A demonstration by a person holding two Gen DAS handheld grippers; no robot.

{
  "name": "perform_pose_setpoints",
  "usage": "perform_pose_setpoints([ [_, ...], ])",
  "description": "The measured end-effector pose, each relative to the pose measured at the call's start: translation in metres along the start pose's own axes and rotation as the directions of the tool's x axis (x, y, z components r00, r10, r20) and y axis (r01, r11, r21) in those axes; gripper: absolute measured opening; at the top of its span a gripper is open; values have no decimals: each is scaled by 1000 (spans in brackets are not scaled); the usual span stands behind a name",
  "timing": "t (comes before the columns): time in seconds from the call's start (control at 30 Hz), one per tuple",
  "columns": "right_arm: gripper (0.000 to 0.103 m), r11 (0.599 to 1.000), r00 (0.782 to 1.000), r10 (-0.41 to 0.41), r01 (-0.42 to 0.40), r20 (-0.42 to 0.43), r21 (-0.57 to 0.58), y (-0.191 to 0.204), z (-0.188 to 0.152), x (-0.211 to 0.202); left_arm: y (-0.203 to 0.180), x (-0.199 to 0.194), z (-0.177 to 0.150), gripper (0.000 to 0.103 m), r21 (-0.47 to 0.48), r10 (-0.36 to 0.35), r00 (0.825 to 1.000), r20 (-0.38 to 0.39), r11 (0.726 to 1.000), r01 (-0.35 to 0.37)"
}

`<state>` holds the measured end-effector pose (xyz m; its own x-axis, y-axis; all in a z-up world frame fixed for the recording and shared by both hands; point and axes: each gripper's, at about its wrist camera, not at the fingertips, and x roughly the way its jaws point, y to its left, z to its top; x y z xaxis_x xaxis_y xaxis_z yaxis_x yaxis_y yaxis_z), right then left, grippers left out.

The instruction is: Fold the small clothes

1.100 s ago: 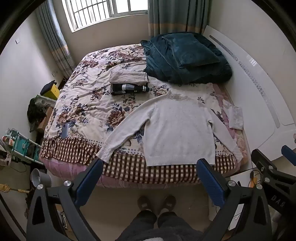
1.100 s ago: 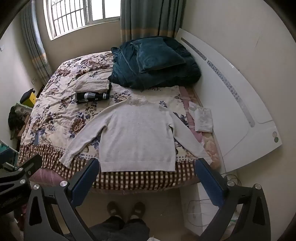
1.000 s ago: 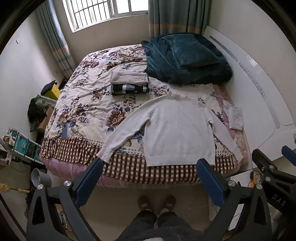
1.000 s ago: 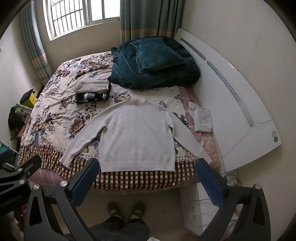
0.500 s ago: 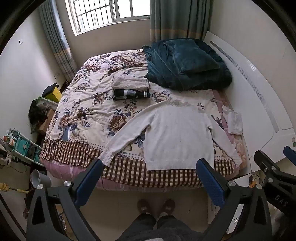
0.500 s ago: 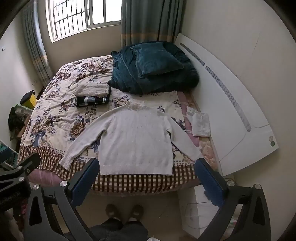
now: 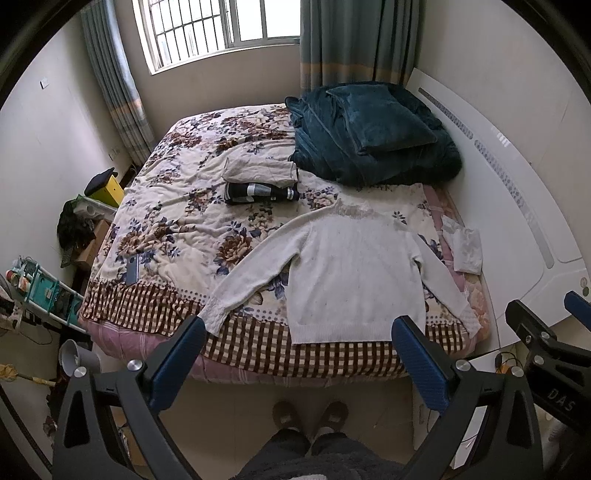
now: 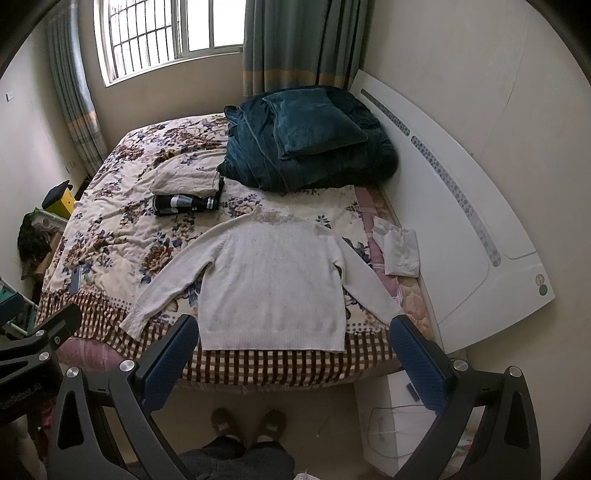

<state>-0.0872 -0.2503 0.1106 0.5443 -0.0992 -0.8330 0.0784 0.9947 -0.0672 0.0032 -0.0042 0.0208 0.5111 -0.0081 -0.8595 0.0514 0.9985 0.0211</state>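
— So, what is sitting closest?

— 2 slippers (image 7: 310, 415) are standing on the floor, and both tools are hanging above them, jaws spread wide: the left gripper (image 7: 295, 362) and the right gripper (image 8: 291, 354), each gripping nothing.

— And the garment?

— Beyond them, a sweater (image 7: 351, 273) is lying flat on the bed (image 7: 166, 221) near its checked edge, sleeves spread, well apart from both tools.

— Farther back?

— 2 folded pieces (image 7: 258, 181) are resting mid-bed, and a teal blanket (image 7: 369, 136) is lying by the headboard (image 7: 517, 206).

barred window (image 7: 218, 31) — daylight | teal curtains (image 7: 354, 40) | white headboard (image 8: 461, 206) | pale walls (image 8: 480, 74)
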Motion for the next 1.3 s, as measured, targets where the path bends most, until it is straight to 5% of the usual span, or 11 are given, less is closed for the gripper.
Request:
perform_pose_setpoints([
  [1.3,103,1000,1000,5,-5,9,3,5,13,-10,-3,-11,16,103,-3,2,1000,26,1000,-2],
])
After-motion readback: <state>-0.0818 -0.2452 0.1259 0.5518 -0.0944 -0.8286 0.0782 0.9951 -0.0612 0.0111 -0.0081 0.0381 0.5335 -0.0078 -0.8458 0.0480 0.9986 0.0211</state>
